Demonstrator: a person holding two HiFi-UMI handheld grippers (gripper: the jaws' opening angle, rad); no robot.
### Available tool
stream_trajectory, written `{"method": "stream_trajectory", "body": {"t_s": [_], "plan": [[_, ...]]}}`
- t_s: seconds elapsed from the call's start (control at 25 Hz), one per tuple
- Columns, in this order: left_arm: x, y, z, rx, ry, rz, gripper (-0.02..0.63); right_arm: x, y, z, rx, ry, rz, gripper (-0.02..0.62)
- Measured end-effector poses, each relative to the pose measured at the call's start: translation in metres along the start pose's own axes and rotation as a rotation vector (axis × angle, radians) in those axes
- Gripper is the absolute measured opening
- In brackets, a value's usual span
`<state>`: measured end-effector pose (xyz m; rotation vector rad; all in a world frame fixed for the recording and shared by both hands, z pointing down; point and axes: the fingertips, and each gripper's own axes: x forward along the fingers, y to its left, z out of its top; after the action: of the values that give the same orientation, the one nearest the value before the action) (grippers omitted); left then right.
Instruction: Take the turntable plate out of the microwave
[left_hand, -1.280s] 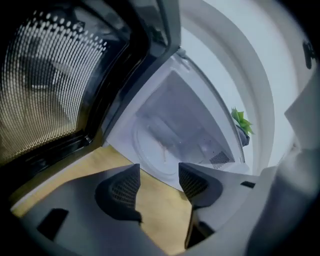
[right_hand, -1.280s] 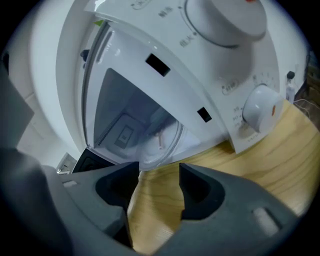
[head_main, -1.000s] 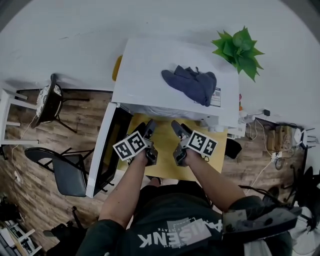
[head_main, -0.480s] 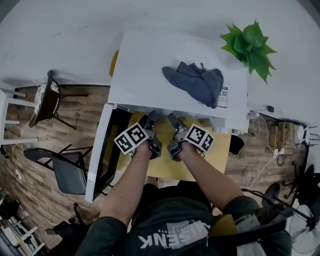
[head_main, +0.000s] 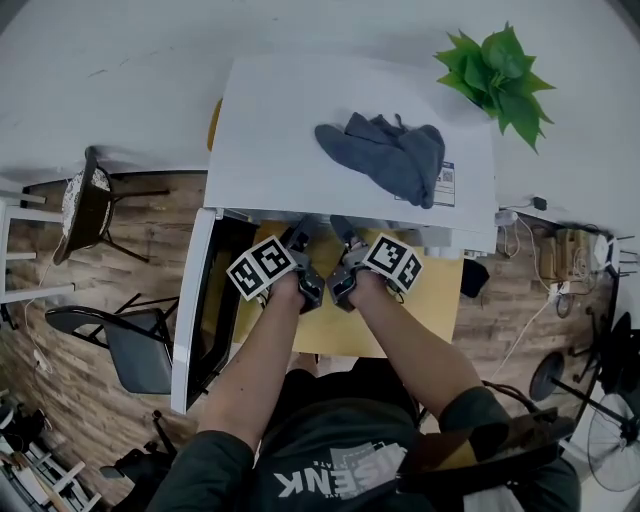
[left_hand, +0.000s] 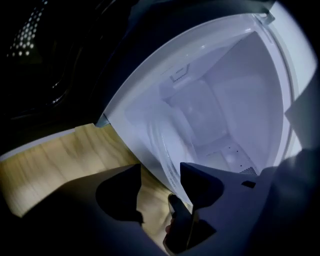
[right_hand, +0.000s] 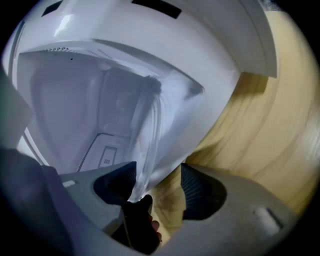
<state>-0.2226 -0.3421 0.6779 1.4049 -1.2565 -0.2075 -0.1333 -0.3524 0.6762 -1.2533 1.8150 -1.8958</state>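
Wooden tabletop (head_main: 345, 335) lies nearest. Over it my left gripper (left_hand: 160, 172), its jaws just opened wide, and right gripper (right_hand: 157, 172), jaws equally spread, each straddle the glass turntable plate's (right_hand: 150, 125) near rim unpinched, inside the open microwave (head_main: 300, 140).

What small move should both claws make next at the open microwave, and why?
Probably ease both forward a little: the left claw, its jaws just opened wider, and the right claw stand open, and the glass turntable plate's rim only just reaches their mouths inside the microwave.
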Motion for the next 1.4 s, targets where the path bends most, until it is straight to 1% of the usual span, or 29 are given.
{"method": "stream_trajectory", "body": {"t_s": [0.04, 0.16, 0.32, 0.4, 0.6, 0.72, 0.96, 1.08, 1.28, 1.36, 1.4], "plan": [[0.000, -0.001, -0.001, 0.018, 0.005, 0.001, 0.242, 0.000, -0.002, 0.000, 0.001, 0.002, -0.007, 0.268], [-0.002, -0.002, -0.006, 0.048, 0.020, -0.004, 0.199, -0.002, -0.006, -0.001, 0.005, -0.001, -0.012, 0.268], [-0.008, -0.004, -0.010, 0.049, 0.024, -0.022, 0.171, -0.004, -0.006, -0.004, -0.009, 0.007, -0.003, 0.267], [-0.011, -0.006, -0.014, 0.049, 0.029, -0.032, 0.127, -0.005, -0.006, -0.006, -0.004, 0.009, 0.003, 0.267], [-0.020, -0.006, -0.024, 0.036, 0.046, -0.064, 0.120, -0.010, -0.008, -0.005, -0.007, -0.009, 0.014, 0.265], [-0.029, -0.004, -0.030, 0.013, 0.042, -0.081, 0.110, -0.012, -0.007, -0.005, -0.022, -0.015, 0.031, 0.265], [-0.044, -0.001, -0.046, -0.007, 0.063, -0.084, 0.104, -0.021, -0.011, -0.009, -0.034, -0.029, 0.044, 0.264], [-0.050, 0.002, -0.054, -0.010, 0.073, -0.085, 0.103, -0.027, -0.009, -0.013, -0.046, -0.024, 0.068, 0.231], [-0.062, 0.008, -0.067, -0.005, 0.092, -0.077, 0.100, -0.036, -0.004, -0.021, -0.099, -0.010, 0.110, 0.153], [-0.066, 0.007, -0.072, -0.002, 0.094, -0.086, 0.097, -0.041, -0.001, -0.022, -0.114, -0.017, 0.135, 0.109], [-0.068, 0.007, -0.075, -0.004, 0.095, -0.093, 0.097, -0.044, 0.000, -0.022, -0.115, -0.023, 0.149, 0.101]]}}
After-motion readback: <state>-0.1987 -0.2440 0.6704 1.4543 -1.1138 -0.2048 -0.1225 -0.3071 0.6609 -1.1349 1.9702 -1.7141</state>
